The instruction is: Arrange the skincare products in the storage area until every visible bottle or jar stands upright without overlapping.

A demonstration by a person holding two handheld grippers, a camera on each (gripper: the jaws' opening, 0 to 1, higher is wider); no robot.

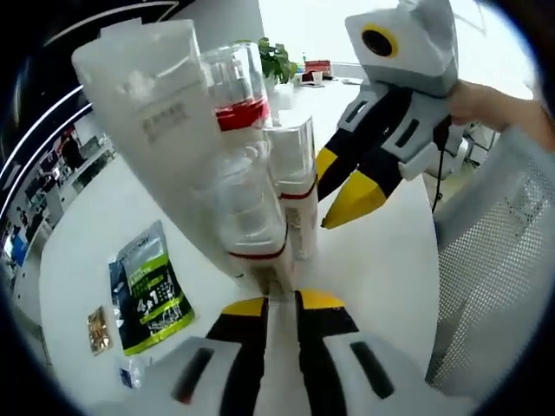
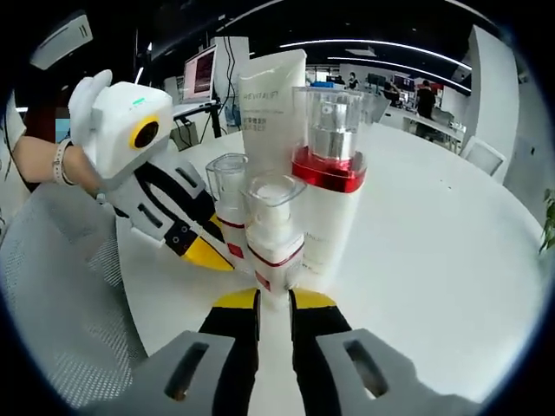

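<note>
Together, four skincare bottles [image 2: 290, 199] stand upright mid-counter [image 2: 434, 243]; left tool [image 1: 279, 303] and right tool [image 2: 274, 299] each show jaws nearly pressed together, pinching nothing.

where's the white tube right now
The white tube stands upright on the white table at the back of the bottle cluster, just behind the red-collared pump bottle; in the left gripper view it's nearest, upper left.

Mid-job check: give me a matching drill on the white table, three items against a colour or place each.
Items:
1. tall pump bottle
2. white tube
3. green sachet

Descriptions:
A. lies flat on the table
B. red collar under a clear cap
C. stands tallest, at the back of the cluster in the right gripper view

Pairs: 1-B, 2-C, 3-A
</note>
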